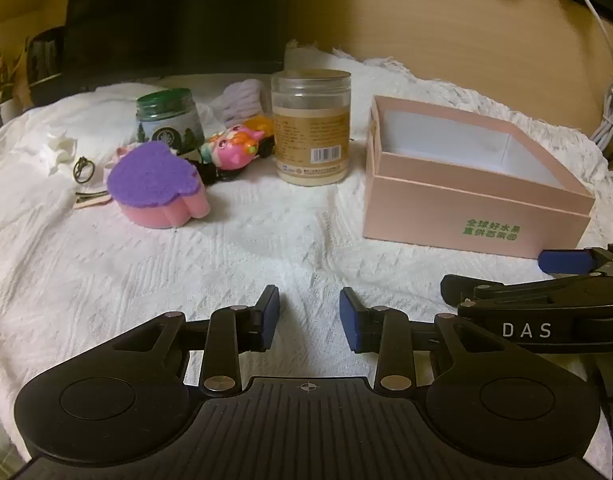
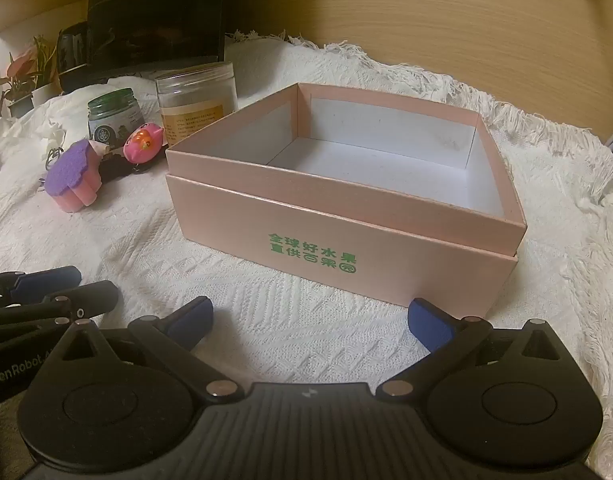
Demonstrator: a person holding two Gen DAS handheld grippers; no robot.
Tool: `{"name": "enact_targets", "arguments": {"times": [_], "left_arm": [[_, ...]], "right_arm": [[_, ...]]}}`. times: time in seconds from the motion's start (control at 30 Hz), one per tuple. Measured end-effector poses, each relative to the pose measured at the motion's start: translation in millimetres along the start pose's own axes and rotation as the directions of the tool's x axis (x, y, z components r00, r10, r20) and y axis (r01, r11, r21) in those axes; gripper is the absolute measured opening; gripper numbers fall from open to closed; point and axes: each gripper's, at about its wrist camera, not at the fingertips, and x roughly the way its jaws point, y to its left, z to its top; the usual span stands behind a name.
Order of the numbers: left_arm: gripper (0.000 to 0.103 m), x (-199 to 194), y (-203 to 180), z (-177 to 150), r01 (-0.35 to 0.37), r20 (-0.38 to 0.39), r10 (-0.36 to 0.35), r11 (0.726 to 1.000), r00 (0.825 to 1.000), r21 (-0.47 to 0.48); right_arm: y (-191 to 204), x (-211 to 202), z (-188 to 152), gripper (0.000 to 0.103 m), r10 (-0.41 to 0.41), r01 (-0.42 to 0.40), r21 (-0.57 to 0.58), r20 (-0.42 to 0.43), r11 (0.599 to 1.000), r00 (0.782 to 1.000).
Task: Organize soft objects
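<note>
Left tongs [image 1: 309,316] and right tongs [image 2: 310,322], both released and empty, hover side by side over the white cloth [image 1: 234,248]. The open pink box [image 2: 342,216] stands directly ahead of the right tongs. The purple-topped pink sponge [image 1: 158,184] lies ahead and left of the left tongs, beside a pink toy [image 1: 234,146] and two jars [image 1: 311,126].
</note>
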Motion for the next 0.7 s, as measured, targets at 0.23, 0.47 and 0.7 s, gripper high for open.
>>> {"name": "enact_targets", "arguments": {"times": [0.23,0.47,0.7], "left_arm": [[0.038,0.2,-1.2,-0.2,-0.013,0.000,0.013,1.000,1.000,0.018],[0.038,0.2,-1.0,-0.2,-0.014,0.000,0.014,1.000,1.000,0.018],[0.038,0.2,-1.3,-0.3,-0.015,0.000,0.015,1.000,1.000,0.019]], "right_arm": [[0.1,-0.1,0.0,0.103,0.000,0.000,0.000,0.000,1.000,1.000],[0.0,-0.1,0.0,0.103,0.001,-0.001,0.001,0.000,1.000,1.000],[0.0,-0.2,0.0,0.103,0.000,0.000,0.001,0.000,1.000,1.000]]}}
